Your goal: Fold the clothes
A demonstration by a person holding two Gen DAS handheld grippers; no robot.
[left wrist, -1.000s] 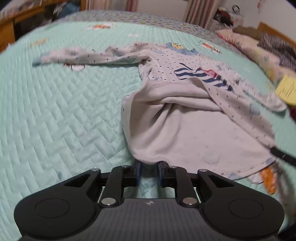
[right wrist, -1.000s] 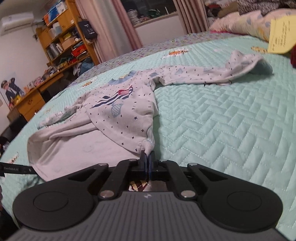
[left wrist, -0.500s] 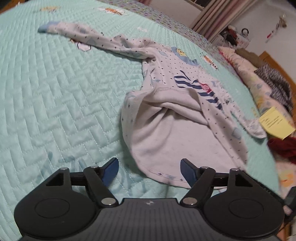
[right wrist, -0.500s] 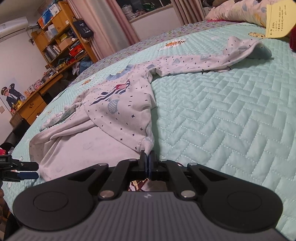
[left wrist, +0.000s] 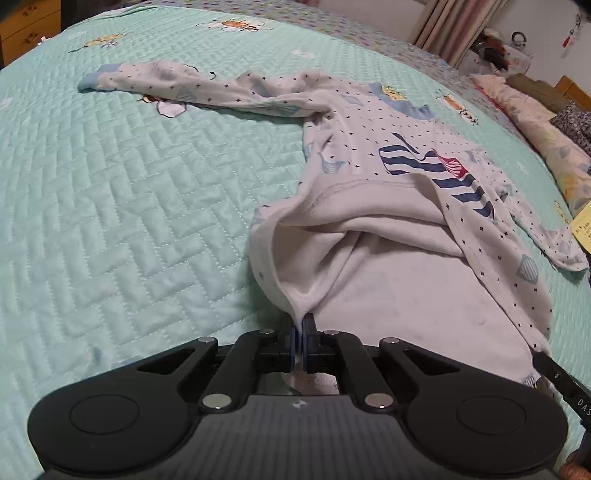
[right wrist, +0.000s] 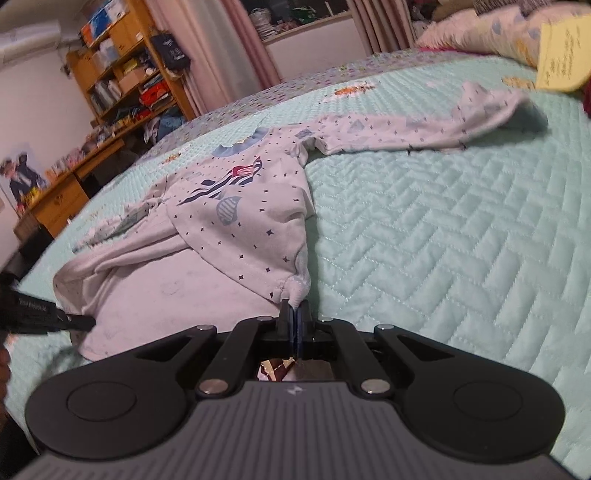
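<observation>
Shirt (left wrist: 388, 158): soft matt knit cloth, fleecy inside. Bedspread (left wrist: 129, 206): quilted fabric w/ slight sheen. Grippers (left wrist: 300, 325): matt black plastic, shiny metal pins. Shelf (right wrist: 122, 70): wood.

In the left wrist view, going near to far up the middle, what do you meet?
Left gripper shut on the shirt's hem → white inside of the shirt → striped print → blue collar → quilted bedspread → curtains.

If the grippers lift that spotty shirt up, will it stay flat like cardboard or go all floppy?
Probably floppy. The shirt already sags and bunches in soft folds where the left gripper and right gripper pinch its hem. Its long sleeve lies limp on the quilt, so it would likely dangle and trail. It looks thin, so probably light.
</observation>
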